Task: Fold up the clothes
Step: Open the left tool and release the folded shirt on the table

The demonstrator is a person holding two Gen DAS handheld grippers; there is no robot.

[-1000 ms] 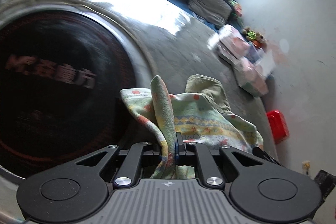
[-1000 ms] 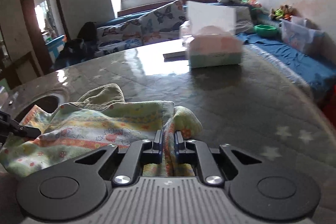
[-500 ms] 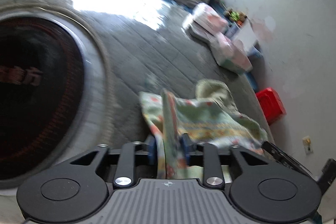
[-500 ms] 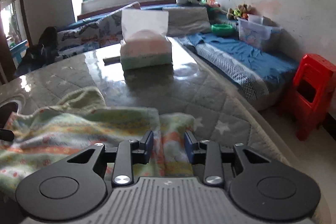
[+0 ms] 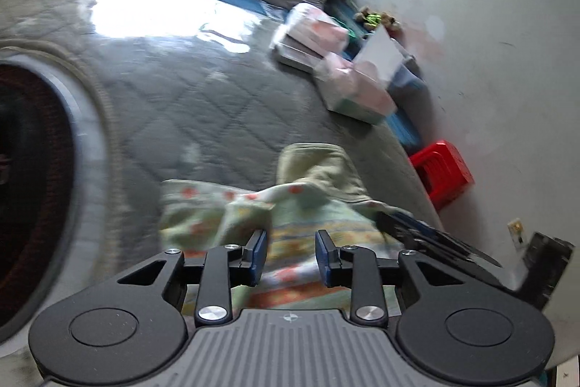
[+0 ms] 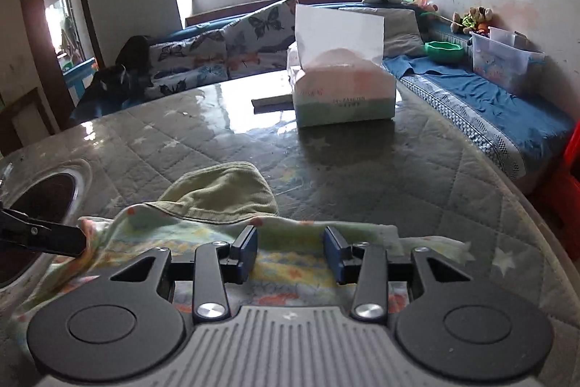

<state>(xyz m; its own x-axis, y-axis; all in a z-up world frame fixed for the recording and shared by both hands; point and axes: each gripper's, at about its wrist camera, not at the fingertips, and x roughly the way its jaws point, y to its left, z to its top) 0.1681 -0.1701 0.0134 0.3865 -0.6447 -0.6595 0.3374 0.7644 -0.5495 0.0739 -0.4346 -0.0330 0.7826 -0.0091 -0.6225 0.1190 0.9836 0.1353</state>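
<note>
Two grippers hang over one patterned garment (image 6: 203, 205). Left gripper (image 5: 290, 251): blue pads apart, jaws closing, cloth lying under the gap, not pinched. Right gripper (image 6: 290, 247): pads wide and opening, clear of the fabric. The soft, rumpled garment, pastel print with an olive lining, lies low in the centre of both views on the glossy quilted table cover (image 6: 417, 176). At left sits a round dark recess (image 6: 47, 194). Upper centre, one tissue box (image 6: 344, 93) holds a white sheet. Far right, a clear plastic bin (image 6: 504, 64) holds blurred items.
</note>
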